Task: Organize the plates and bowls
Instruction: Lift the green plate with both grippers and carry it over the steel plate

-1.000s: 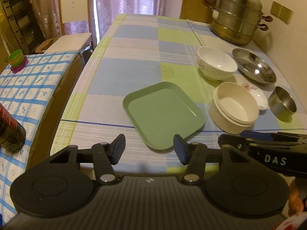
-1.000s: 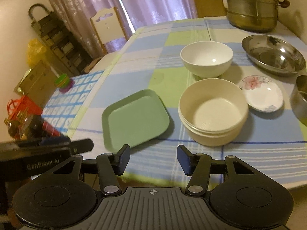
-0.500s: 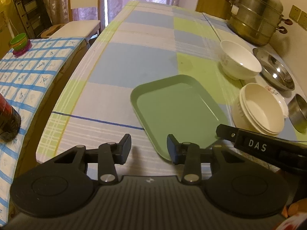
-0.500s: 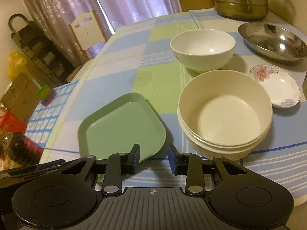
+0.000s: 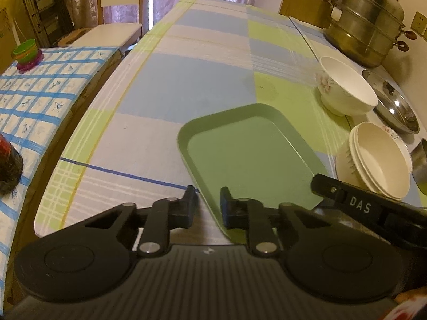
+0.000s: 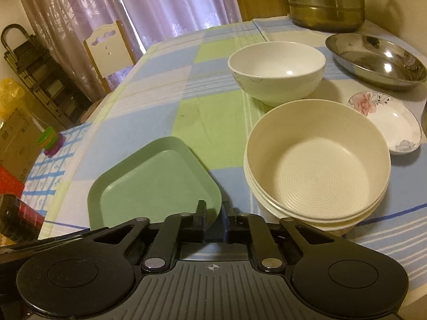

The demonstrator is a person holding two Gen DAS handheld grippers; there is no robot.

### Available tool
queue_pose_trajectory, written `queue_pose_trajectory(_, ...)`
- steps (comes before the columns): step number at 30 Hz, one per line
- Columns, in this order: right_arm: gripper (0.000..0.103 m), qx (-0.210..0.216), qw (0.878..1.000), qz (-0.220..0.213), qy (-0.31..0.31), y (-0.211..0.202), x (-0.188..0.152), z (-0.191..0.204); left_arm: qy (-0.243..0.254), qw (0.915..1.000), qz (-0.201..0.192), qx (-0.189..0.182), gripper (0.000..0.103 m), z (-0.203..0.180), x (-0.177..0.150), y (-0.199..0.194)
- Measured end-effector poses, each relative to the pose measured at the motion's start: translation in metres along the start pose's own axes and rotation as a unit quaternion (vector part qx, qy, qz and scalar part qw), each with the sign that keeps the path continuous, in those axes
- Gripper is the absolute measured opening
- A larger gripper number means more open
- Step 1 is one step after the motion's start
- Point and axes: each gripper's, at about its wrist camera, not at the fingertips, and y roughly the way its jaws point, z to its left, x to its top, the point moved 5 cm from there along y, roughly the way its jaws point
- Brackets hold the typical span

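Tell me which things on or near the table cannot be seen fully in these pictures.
- Steel cup: left wrist view, cut off by the right edge.
- Steamer pot: right wrist view, top cut off by the upper edge.
- Dark bottle: left wrist view, cut by the left edge, label blurred.

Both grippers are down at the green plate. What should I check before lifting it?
1. Left gripper jaws, just closing, with the green plate near rim between them: ok.
2. Right gripper jaws, just closing, pinching the green plate's corner: ok.
3. Nothing lying in the green plate: ok.
4. Stacked cream bowls apart from the green plate: ok.
5. Both grips firm enough for a level lift: cannot tell.
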Motion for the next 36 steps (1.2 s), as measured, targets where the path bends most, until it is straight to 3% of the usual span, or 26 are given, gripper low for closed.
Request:
queue_pose_trajectory(9, 0.009, 0.008, 1.000, 0.001, -0.023, -0.002, 0.001, 0.002, -0.009, 0.9999, -0.007, 0.011, 0.010, 0.000, 0.002, -0.006)
queue_pose_trajectory(20, 0.009, 0.042, 0.997, -0.039, -0.045, -0.035, 0.032, 0.002, -0.005, 0.9980, -0.058, 0.024, 0.010, -0.025, 0.028, -0.048)
queue_pose_trajectory(26, 0.009, 0.041, 0.996, -0.070, -0.039, -0.063, 0.057, -0.026, 0.012, 0.9965, -0.082, 0.012, 0.010, -0.071, 0.045, -0.064)
queue_pose_trajectory(36, 0.009, -0.004, 0.993, -0.114, -0.004, -0.113, 0.089, -0.122, 0.064, 0.9920, -0.102, -0.039, 0.010, -0.192, 0.059, -0.066)
